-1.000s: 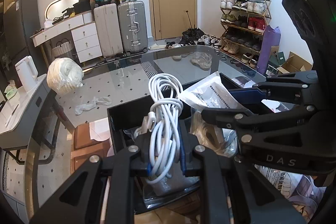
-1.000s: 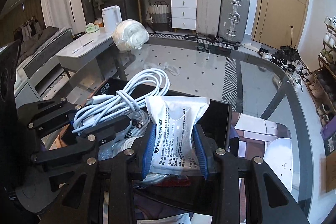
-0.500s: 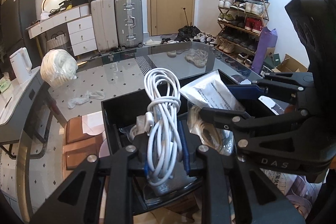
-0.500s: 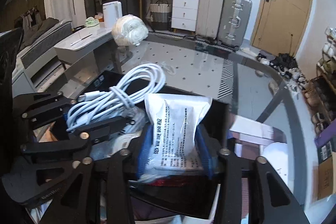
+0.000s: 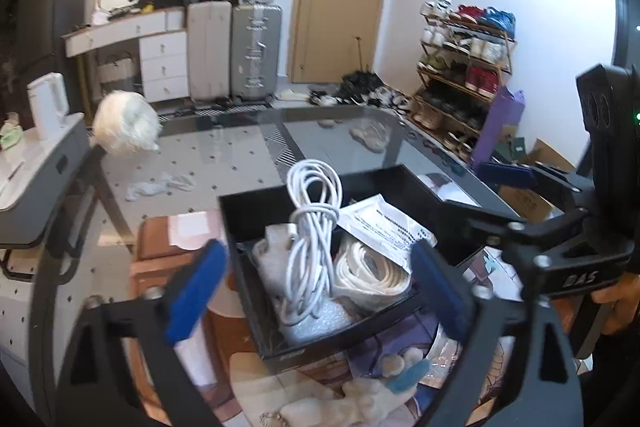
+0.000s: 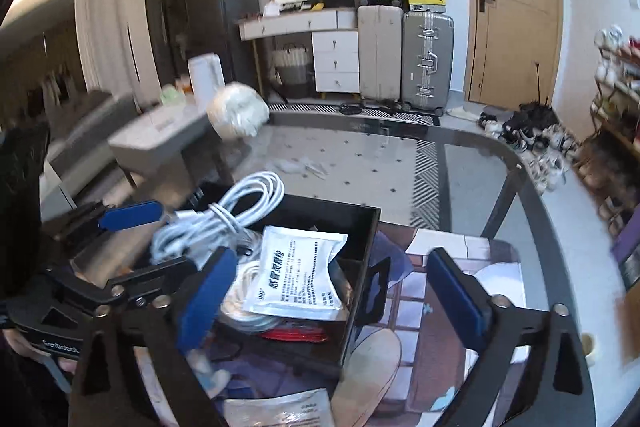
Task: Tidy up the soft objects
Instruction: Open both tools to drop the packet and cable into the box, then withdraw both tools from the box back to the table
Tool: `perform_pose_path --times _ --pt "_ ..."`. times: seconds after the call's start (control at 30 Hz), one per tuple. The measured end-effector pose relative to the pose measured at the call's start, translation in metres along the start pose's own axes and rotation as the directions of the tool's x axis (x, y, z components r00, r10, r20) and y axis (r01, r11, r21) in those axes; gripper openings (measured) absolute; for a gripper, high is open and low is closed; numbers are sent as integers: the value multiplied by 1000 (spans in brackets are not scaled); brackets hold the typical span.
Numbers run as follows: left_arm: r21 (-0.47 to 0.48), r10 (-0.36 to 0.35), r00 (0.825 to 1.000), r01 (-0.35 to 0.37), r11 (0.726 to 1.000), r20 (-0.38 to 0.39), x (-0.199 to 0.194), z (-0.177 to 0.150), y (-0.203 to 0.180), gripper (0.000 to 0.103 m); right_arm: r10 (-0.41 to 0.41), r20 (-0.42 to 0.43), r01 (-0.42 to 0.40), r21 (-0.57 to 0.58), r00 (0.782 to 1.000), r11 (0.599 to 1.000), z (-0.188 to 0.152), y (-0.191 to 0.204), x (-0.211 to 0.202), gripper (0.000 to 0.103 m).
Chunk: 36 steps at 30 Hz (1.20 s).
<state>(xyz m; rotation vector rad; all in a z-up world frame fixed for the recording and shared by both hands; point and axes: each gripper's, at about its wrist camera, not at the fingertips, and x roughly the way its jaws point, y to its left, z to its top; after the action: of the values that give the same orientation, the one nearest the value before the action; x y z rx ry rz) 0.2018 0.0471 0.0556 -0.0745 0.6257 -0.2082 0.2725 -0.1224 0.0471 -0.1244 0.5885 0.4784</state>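
A black open box (image 5: 416, 183) (image 6: 368, 227) stands on the glass table. In it lie a coiled white cable (image 5: 312, 239) (image 6: 224, 215), a white printed sachet (image 5: 384, 227) (image 6: 298, 275), a bundle of cream cord (image 5: 368, 271) (image 6: 244, 291) and bubble wrap (image 5: 304, 327). My left gripper (image 5: 316, 291) is open and empty, its blue pads on either side of the box's near end. My right gripper (image 6: 332, 295) is open and empty above the box's near right corner. Each gripper shows in the other's view.
A white bagged bundle (image 5: 124, 123) and a small crumpled wrapper (image 5: 160, 185) lie farther back on the table (image 6: 472, 163). Near the front lie a pale plush toy (image 5: 360, 399), another sachet (image 6: 280, 407) and a printed mat (image 6: 452, 267). Suitcases, a dresser and a shoe rack stand beyond.
Both grippers opened. The left let go of the white cable and the right let go of the sachet; both now lie in the box. Both grippers drew back slightly.
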Motion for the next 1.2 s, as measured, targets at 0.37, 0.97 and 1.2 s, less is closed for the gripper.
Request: perform_pose_path --times 0.37,0.97,1.2 --pt "-46 61 997 -59 997 42 -30 -12 3 103 25 69 -20 -72 997 997 -12 16 -39 103" --pt "-65 97 992 -92 994 85 -68 -41 3 103 -1 119 9 -68 993 998 -53 9 -87 103" --pt "-79 88 992 -81 994 90 -82 -56 4 103 -18 93 23 -45 995 999 -80 -3 -101 103"
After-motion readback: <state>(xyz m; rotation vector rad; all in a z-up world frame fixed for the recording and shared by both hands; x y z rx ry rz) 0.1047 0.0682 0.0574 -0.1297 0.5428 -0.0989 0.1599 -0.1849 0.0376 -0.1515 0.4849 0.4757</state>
